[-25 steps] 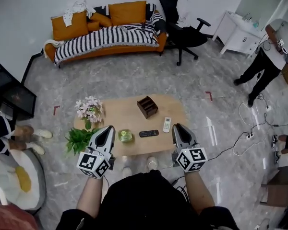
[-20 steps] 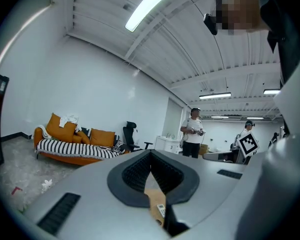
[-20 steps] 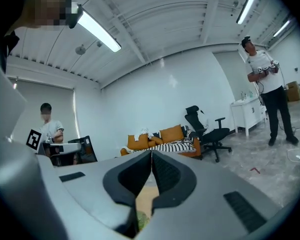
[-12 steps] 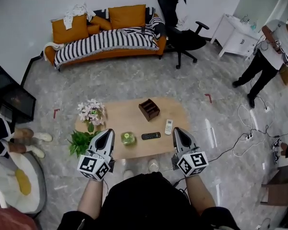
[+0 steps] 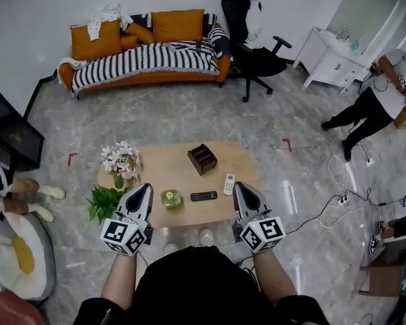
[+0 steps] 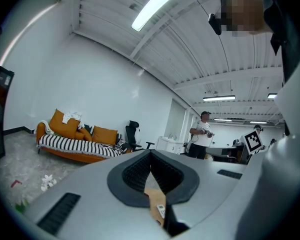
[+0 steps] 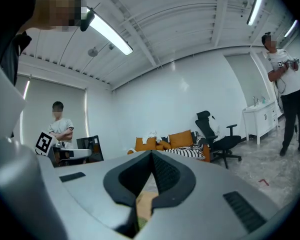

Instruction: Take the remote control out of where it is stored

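Note:
A dark brown wooden holder [image 5: 201,158] stands on the light wooden coffee table [image 5: 169,171]. A white remote [image 5: 229,183] and a black remote [image 5: 204,196] lie flat on the tabletop in front of it. My left gripper [image 5: 144,189] hovers over the table's near left edge and my right gripper [image 5: 239,187] over its near right edge; both are shut and hold nothing. In the left gripper view the shut gripper [image 6: 151,154] leaves a slit that shows the white remote [image 6: 161,211]. The right gripper [image 7: 151,155] shows only a strip of table [image 7: 146,202].
A vase of flowers [image 5: 119,160], a green plant [image 5: 104,202] and a small green object [image 5: 170,198] occupy the table's left part. An orange sofa [image 5: 145,49] and black office chair [image 5: 254,42] stand behind. A person [image 5: 375,97] stands far right; cables [image 5: 342,195] cross the floor.
The head view has swung, so the table, remotes and both grippers sit a little further left in the picture. The person at the right has stepped sideways. Nothing has been picked up.

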Tool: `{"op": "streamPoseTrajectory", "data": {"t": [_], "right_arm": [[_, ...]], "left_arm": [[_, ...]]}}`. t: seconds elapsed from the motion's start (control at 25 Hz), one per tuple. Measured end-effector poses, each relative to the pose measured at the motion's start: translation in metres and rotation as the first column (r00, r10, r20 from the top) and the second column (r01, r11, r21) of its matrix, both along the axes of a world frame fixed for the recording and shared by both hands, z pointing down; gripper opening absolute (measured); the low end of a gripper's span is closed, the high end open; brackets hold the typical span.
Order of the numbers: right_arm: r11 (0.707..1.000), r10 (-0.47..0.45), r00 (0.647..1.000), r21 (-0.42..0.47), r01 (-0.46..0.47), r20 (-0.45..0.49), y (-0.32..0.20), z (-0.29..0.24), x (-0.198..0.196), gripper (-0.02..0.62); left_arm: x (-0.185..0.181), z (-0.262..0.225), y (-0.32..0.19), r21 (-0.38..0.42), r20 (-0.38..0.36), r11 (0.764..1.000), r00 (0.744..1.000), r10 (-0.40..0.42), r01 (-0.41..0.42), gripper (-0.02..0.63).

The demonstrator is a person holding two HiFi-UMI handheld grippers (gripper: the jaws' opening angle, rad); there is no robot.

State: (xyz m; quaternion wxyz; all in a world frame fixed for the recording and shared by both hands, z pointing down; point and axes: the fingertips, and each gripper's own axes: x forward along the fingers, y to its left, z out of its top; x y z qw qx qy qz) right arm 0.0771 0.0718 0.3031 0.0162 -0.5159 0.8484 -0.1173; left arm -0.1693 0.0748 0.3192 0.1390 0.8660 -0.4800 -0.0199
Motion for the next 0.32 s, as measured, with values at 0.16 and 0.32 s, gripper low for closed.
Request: {"op": "streamPoseTrajectory", "data": {"t": [0.16, 0.32], "right_arm": [[1.0, -0.002, 1.0, -0.007, 0.002, -0.003, -0.0007, 0.0013, 0.0022, 0.006], [1.0, -0.004, 1.0, -0.018, 0.004, -0.007, -0.0003, 0.0, 0.0029, 0.005]], "left_arm": [[0.0029, 0.0031, -0.0013, -0.011, 0.004, 1.0, 1.0, 0.003, -0.003, 0.005], [0.0044, 0.0057, -0.003, -0.028, 0.009, 1.0, 1.0, 0.006, -0.005, 0.006]]}}
